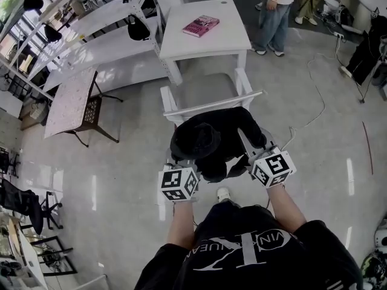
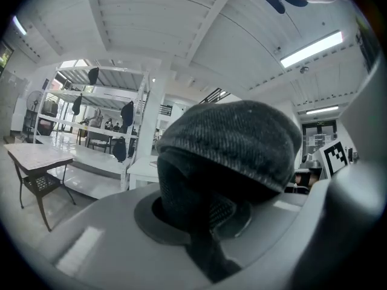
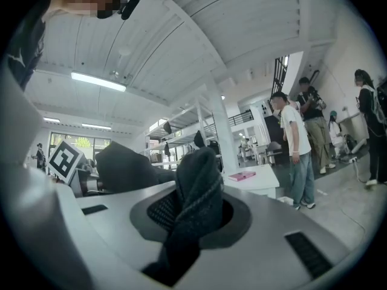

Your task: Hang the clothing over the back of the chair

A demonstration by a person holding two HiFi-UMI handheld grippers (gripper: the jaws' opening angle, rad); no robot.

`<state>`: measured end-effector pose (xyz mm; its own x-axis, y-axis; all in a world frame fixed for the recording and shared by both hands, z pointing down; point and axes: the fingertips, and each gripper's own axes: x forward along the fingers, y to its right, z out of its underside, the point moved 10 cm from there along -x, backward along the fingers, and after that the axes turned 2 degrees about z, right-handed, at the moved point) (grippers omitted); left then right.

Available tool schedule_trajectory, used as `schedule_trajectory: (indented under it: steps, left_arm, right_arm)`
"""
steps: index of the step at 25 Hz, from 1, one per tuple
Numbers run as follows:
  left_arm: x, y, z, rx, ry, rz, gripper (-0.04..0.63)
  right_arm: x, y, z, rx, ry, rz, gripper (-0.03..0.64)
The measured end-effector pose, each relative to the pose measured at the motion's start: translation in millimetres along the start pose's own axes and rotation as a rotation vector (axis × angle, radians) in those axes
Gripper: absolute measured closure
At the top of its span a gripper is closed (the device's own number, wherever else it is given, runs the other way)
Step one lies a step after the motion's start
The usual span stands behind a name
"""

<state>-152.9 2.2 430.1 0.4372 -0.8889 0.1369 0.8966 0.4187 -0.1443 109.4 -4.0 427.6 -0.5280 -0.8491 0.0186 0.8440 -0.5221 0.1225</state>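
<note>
- At the chair's (image 1: 211, 103) back rail, near side, you hold the black garment (image 1: 211, 139) raised between both grippers.
- Left gripper (image 2: 202, 234) and right gripper (image 3: 181, 234) each clamp a fold, keeping it spread for draping.

This is a big open work hall, a lab or test studio rather than a home. A polished grey floor (image 1: 121, 174) spreads wide, with a loose cable (image 1: 320, 95) trailing across it. Long white shelf racks (image 1: 91, 35) line one side, with dark items (image 1: 138, 29) hung on their posts. Furniture stands scattered: a white counter (image 1: 224, 35) bearing a pink book (image 1: 201, 25), a white chair (image 1: 211, 104), a small patterned table (image 1: 69, 101) and a black office chair (image 1: 24, 201). People (image 1: 275, 14) stand beyond the counter. Strip lights (image 2: 311, 48) run along a white ribbed ceiling (image 2: 181, 23).
</note>
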Motion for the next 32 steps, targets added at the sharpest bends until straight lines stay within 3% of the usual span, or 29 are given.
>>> schedule_trajectory:
  steps: [5,12,22,32]
  left_arm:
    - [24.7,-13.7,-11.4,0.028,-0.010,0.078,0.540]
    - [57.6,-20.9,-28.6,0.086,-0.005,0.255,0.540]
    - [78.9,-33.2,-84.1,0.056,0.097,0.266,0.541]
    - [108.8,-51.9,-164.3,-0.050,0.279,0.315,0.540]
  right_arm:
    - [20.9,7.2,-8.2,-0.005,0.008,0.019,0.538]
    - [50.6,6.3,-17.9,-0.020,0.041,-0.007,0.538]
    - [74.8,30.8,-77.8,0.003,0.147,-0.005,0.538]
    - [128.1,51.7,-158.6,0.029,0.285,-0.118,0.538]
